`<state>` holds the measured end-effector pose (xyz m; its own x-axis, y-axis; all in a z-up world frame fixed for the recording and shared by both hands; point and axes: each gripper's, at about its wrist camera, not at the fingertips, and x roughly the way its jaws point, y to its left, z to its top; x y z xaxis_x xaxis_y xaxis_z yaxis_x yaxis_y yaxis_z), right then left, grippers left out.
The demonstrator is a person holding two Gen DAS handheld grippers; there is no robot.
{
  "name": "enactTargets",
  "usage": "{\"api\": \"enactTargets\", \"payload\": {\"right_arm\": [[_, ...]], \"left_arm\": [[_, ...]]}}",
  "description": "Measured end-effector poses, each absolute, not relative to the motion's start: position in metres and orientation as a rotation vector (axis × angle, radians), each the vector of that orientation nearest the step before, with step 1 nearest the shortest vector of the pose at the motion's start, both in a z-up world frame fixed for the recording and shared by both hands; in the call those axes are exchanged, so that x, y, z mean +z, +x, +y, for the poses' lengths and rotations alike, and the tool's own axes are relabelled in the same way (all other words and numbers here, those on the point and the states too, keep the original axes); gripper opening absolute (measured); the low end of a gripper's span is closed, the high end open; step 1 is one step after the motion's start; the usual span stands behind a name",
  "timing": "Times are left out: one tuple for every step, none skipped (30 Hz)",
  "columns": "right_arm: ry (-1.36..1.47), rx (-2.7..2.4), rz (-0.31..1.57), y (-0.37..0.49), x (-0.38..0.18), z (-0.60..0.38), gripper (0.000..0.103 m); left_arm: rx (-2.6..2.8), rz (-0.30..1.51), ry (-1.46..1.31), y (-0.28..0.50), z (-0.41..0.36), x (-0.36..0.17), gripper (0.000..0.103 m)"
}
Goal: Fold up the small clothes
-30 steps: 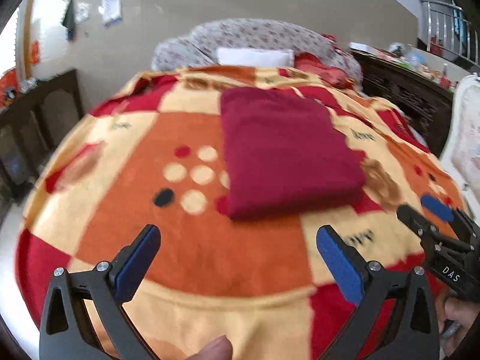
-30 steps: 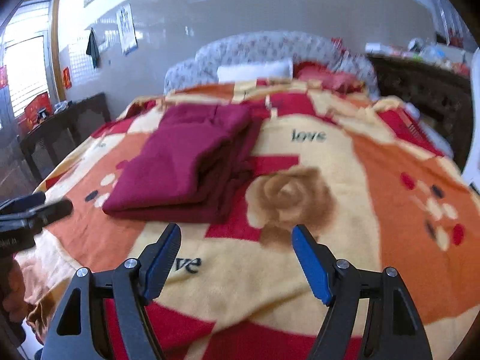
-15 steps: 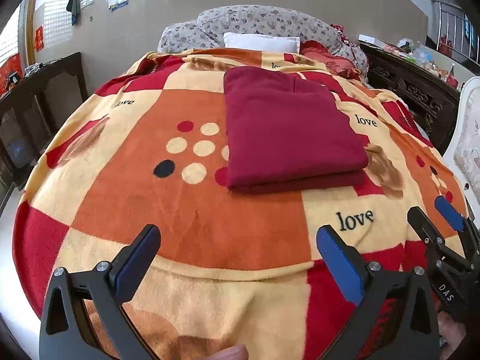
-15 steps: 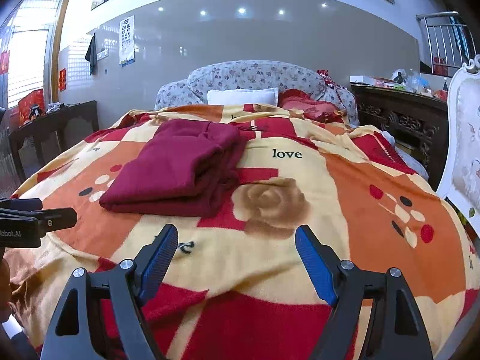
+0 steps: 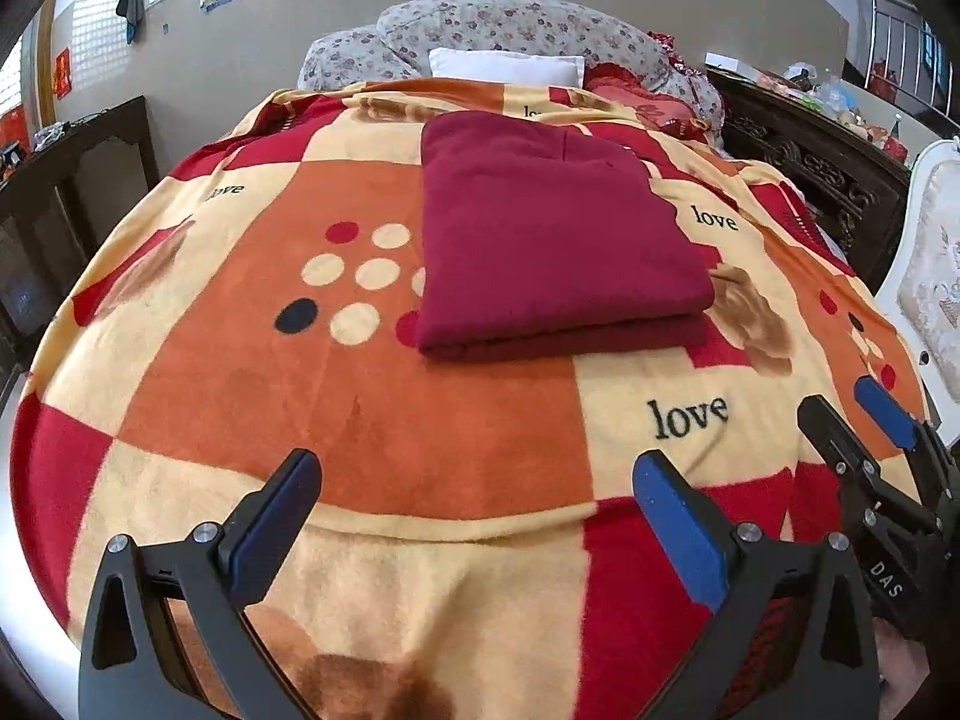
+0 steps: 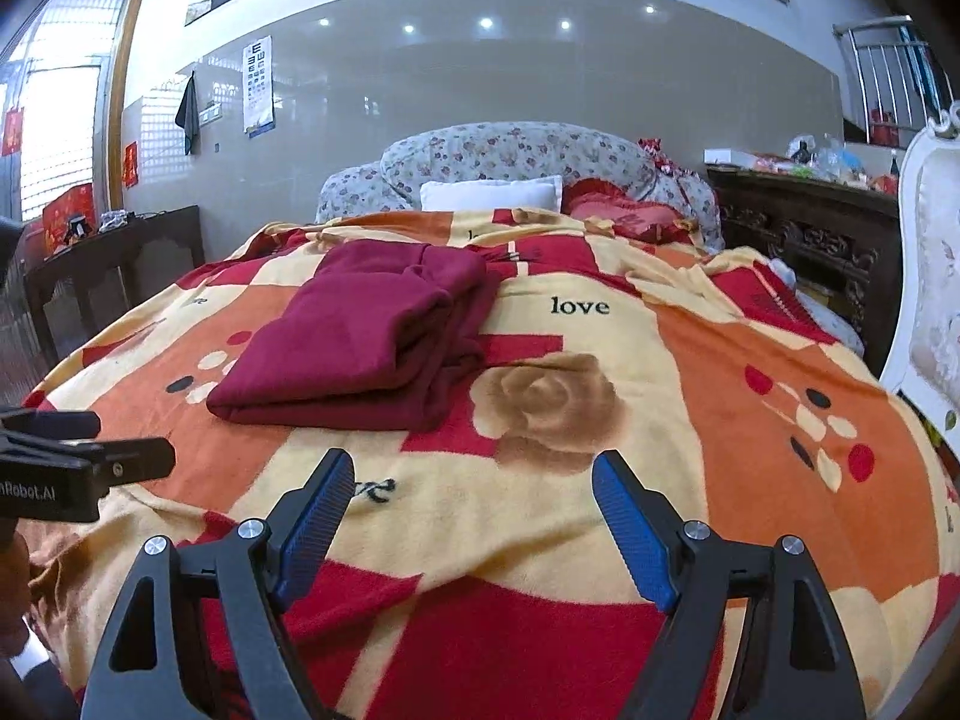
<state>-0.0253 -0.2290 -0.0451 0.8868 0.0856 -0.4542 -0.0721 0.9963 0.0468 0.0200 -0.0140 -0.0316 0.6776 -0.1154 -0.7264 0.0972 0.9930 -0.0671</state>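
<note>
The folded dark-red fleece garment [image 5: 552,252] lies flat in the middle of the bed's orange, red and cream patchwork blanket [image 5: 372,420]. Nearer the foot, well short of it, the left claw [image 5: 474,516] and right claw [image 6: 474,516] both gape wide, holding nothing.

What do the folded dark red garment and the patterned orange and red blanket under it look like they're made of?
The folded dark red garment looks like soft knit or fleece: matte, thick rounded fold edges, no sheen; which of the two is unclear. The patterned orange and red blanket looks like plush synthetic fleece: fuzzy nap, a slight sheen, soft-edged printed "love" lettering.
</note>
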Motion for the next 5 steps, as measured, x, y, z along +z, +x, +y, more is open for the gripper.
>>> {"api": "enactTargets", "payload": {"right_arm": [[0.038, 0.083, 0.478, -0.0245, -0.0453, -0.2307, 0.085], [0.049, 0.084, 0.482, -0.0241, -0.0455, -0.2321, 0.085], [0.055, 0.086, 0.484, -0.0238, -0.0458, -0.2335, 0.085], [0.062, 0.089, 0.487, -0.0236, -0.0460, -0.2343, 0.085], [0.066, 0.091, 0.489, -0.0234, -0.0461, -0.2350, 0.085]], "left_arm": [[-0.125, 0.815, -0.030, 0.0199, -0.0131, -0.0319, 0.103], [-0.131, 0.808, -0.036, 0.0191, -0.0129, -0.0318, 0.103], [-0.131, 0.801, -0.037, 0.0182, -0.0131, -0.0313, 0.103], [-0.125, 0.797, -0.029, 0.0179, -0.0141, -0.0310, 0.103], [-0.122, 0.793, -0.017, 0.0181, -0.0150, -0.0310, 0.103]]}}
